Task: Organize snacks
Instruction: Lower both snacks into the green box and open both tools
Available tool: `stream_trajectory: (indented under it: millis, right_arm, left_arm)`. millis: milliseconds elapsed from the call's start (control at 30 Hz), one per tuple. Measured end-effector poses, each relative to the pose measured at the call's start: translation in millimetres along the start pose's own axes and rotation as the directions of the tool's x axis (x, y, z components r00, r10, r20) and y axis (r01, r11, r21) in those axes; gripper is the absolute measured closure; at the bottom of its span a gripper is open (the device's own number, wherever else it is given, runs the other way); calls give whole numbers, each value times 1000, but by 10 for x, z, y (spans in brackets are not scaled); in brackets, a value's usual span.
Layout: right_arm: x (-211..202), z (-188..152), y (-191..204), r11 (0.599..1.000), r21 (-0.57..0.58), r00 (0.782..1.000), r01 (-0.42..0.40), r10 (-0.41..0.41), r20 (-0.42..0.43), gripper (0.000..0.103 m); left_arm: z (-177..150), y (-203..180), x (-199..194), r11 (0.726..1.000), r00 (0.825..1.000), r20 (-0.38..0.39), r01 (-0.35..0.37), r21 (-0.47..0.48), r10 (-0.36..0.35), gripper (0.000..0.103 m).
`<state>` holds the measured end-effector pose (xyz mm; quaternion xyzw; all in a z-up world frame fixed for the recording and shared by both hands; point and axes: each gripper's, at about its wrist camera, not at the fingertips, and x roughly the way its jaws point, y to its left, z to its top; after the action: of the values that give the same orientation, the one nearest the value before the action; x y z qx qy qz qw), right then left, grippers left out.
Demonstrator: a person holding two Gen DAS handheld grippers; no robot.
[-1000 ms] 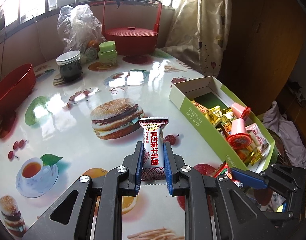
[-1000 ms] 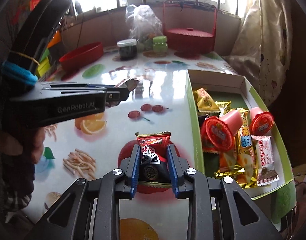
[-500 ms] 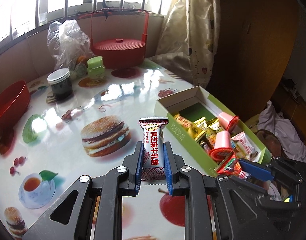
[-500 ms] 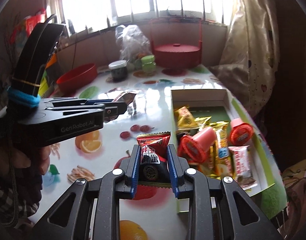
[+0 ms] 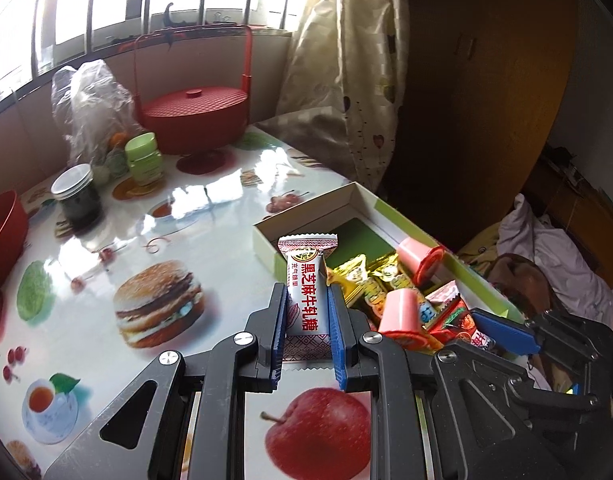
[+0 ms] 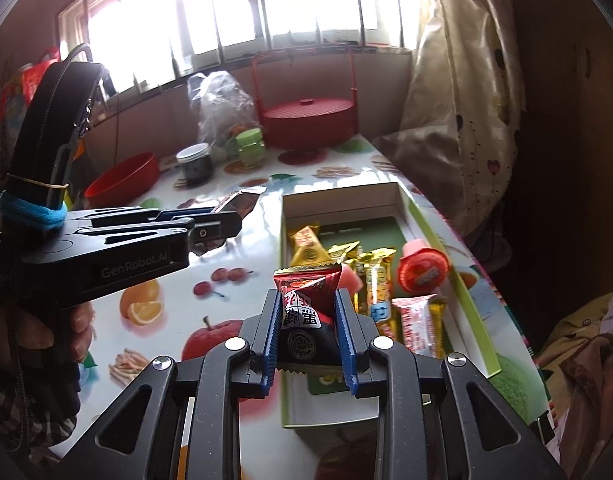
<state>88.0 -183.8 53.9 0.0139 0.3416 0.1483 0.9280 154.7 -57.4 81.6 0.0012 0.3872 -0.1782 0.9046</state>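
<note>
Holding both grippers above the counter (image 5: pixel 86 320), we have the left gripper (image 5: pixel 308 334) with its jaws clamped on a white sesame candy (image 5: pixel 306 288), upright beside the green box (image 6: pixel 472 312). Our right gripper (image 6: pixel 309 334) has its jaws pinched on a red-and-black snack packet (image 6: pixel 308 304) (over the box's near end), where wrapped sweets (image 6: pixel 376 280) and pink jelly cups (image 6: pixel 422 270) lie.
</note>
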Motion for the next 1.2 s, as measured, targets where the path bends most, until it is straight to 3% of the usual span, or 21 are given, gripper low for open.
stream_trajectory:
  millis: [633, 1200]
  right_arm:
    - [174, -25, -395, 992, 58, 994, 109, -107, -36, 78]
    - [363, -35, -486, 984, 38, 984, 173, -172, -40, 77]
  left_arm:
    - [127, -207, 485, 997, 994, -78, 78, 0, -78, 83]
    - [113, -280, 762, 996, 987, -133, 88, -11, -88, 83]
